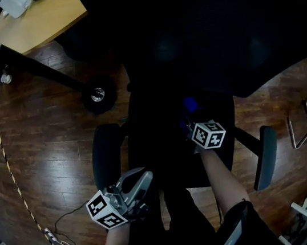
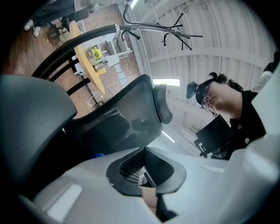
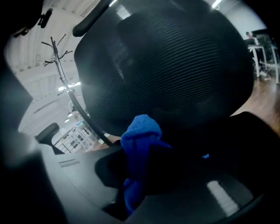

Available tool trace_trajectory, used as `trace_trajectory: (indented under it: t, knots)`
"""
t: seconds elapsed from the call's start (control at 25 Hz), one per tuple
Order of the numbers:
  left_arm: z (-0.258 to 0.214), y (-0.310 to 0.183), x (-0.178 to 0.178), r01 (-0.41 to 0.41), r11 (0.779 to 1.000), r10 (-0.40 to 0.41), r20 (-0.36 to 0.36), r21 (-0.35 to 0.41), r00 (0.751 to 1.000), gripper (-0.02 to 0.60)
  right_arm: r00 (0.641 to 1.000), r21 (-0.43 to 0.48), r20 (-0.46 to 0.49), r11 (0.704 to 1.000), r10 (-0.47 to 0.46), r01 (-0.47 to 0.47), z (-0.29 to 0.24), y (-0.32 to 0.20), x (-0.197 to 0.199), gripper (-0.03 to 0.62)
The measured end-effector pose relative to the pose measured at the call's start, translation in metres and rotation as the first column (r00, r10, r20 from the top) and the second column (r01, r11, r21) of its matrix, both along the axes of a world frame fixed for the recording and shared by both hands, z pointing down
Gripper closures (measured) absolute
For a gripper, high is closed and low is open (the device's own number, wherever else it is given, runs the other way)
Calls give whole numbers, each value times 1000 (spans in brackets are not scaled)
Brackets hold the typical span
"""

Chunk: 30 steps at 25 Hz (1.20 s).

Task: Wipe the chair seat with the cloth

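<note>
The black office chair seat (image 1: 161,152) lies below me in the head view, dark and low in contrast, under its mesh backrest (image 1: 202,30). My right gripper (image 1: 191,121) is over the seat's middle right, shut on a blue cloth (image 1: 189,106) that bunches out ahead of its jaws. In the right gripper view the blue cloth (image 3: 141,144) stands pinched in the right gripper (image 3: 144,151), with the mesh backrest (image 3: 166,61) behind it. My left gripper (image 1: 143,179) hovers at the seat's front left corner near the left armrest (image 1: 108,155), shut and holding nothing; its view looks up past the armrest (image 2: 30,118).
A right armrest (image 1: 264,156) flanks the seat. A round wooden table (image 1: 39,19) stands at the top left, its dark leg ending at a caster (image 1: 98,94). Cables (image 1: 9,165) trail over the wooden floor at left. A metal frame (image 1: 301,124) stands at right.
</note>
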<state>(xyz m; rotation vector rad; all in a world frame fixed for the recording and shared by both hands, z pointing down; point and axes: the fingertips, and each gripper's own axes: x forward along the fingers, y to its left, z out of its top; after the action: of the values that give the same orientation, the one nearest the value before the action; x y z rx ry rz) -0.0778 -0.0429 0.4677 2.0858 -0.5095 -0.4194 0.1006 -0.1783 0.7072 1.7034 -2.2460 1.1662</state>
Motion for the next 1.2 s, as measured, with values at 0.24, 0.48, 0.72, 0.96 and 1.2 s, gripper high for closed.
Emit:
trace_trajectory:
  t: [0.24, 0.48, 0.72, 0.96, 1.2]
  knots:
    - [3, 5, -25, 50, 999, -50, 7, -9, 999, 581, 953, -8, 60, 955, -295, 296, 8, -20, -178, 533]
    - [6, 13, -37, 59, 998, -59, 11, -20, 998, 581, 906, -49, -107, 912, -410, 407, 34, -10, -223, 533]
    - [9, 11, -37, 43, 999, -43, 3, -22, 999, 581, 932, -82, -158, 945, -327, 318, 48, -2, -167, 533]
    - [13, 12, -25, -4, 999, 4, 4, -32, 1000, 581, 946, -151, -267, 978, -183, 147, 63, 33, -49, 533]
    - [6, 14, 6, -80, 997, 79, -12, -18, 997, 581, 936, -191, -351, 980, -17, -54, 53, 79, 87, 533]
